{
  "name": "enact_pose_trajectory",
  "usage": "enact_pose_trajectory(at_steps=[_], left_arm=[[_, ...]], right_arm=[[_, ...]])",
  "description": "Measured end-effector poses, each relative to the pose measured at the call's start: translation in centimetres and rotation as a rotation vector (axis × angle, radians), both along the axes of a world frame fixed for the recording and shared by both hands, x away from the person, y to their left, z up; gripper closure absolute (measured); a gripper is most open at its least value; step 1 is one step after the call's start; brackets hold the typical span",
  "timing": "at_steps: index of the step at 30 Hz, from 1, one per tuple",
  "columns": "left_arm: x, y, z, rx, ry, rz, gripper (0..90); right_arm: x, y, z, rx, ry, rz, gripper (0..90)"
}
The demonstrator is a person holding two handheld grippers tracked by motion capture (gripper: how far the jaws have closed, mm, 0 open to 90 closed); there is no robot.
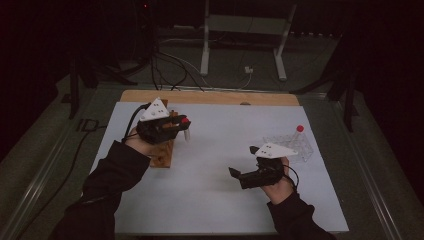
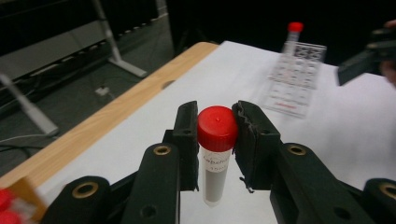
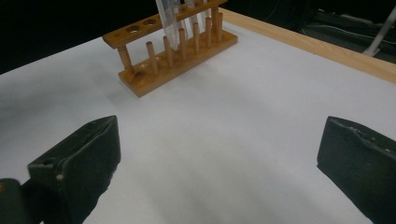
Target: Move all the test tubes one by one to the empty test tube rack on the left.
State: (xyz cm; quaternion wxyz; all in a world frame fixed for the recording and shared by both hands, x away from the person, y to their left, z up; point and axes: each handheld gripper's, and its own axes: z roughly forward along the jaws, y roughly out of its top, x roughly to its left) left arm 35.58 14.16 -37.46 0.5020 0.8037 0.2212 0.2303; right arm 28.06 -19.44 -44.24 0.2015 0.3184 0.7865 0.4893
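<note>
My left gripper is shut on a clear tube with a red cap, gripping it just below the cap. It holds the tube upright above the white table, beside the wooden rack. In the right gripper view that wooden rack stands ahead and holds clear tubes. My right gripper hovers low at the right with its jaws wide apart and nothing between its fingers. A clear plastic rack behind it holds one red-capped tube.
The white mat covers a wooden tabletop whose bare far edge shows. Beyond the table, cables and a metal stand's legs lie on the dark floor. The mat's middle lies bare between the two racks.
</note>
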Motion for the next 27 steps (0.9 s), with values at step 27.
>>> enact_pose_trajectory(at_steps=[27], left_arm=[[2.5, 6.7, -0.6, 0.013, -0.045, 0.264, 72.1]], right_arm=[[0.0, -0.2, 0.0, 0.014, -0.001, 0.006, 0.0]])
